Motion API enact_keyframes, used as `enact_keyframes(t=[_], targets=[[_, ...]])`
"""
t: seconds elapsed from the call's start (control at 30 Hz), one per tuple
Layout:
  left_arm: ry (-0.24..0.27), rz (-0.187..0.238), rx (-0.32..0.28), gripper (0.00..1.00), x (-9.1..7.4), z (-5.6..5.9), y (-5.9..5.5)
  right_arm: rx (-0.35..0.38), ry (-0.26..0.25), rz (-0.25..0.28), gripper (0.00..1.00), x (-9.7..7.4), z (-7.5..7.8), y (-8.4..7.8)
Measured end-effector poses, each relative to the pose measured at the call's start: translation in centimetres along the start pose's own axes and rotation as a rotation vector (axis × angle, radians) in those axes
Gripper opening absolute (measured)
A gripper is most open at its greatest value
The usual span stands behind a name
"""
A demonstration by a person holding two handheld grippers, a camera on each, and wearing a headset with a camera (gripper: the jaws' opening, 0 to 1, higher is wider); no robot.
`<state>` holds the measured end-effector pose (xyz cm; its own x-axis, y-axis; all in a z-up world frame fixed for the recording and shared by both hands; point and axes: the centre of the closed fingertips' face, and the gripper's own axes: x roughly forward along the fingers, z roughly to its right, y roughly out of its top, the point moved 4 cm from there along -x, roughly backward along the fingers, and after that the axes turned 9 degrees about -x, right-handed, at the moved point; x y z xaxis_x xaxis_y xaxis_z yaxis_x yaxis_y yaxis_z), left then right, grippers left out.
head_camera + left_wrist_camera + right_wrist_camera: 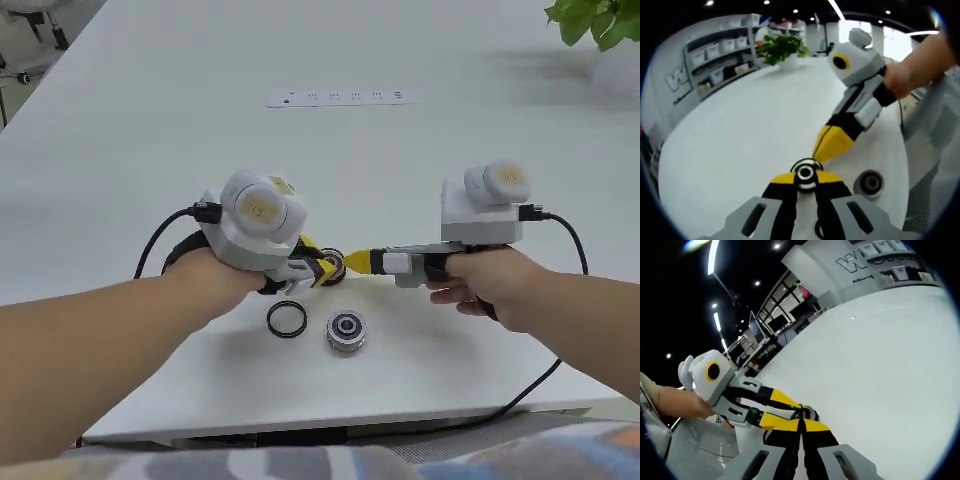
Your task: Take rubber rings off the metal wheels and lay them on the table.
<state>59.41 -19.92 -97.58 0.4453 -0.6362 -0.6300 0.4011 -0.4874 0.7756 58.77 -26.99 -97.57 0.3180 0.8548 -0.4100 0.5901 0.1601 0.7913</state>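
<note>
- Head view: my left gripper [322,268] pinches a metal wheel [332,265] over the table [420,150].
- My right gripper [358,262] comes in from 3 o'clock with its jaws pressed together and its tips at that wheel's rim. I cannot tell whether they nip any rubber.
- A loose rubber ring [287,319] lies at 7 o'clock of the held wheel.
- A second wheel [346,331] sits just beside the ring, at its 3 o'clock.

left tongs [805,177] clamped | right tongs [801,424] closed | tips meeting
</note>
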Motion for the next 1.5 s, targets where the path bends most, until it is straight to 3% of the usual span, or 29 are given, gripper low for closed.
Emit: enact_keyframes(t=[0.27, 0.93, 1.5], targets=[[-0.038, 0.009, 0.034, 0.18, -1.2, 0.5, 0.2, -0.003, 0.006, 0.009, 0.00, 0.0, -0.2, 0.3], [-0.101, 0.110, 0.004, 0.39, -5.8, 1.0, 1.0, 0.024, 0.062, 0.054, 0.00, 0.1, -1.8, 1.5], [-0.118, 0.147, -0.019, 0.53, -9.3, 1.3, -0.1, 0.028, 0.138, 0.024, 0.00, 1.1, -4.0, 1.2]])
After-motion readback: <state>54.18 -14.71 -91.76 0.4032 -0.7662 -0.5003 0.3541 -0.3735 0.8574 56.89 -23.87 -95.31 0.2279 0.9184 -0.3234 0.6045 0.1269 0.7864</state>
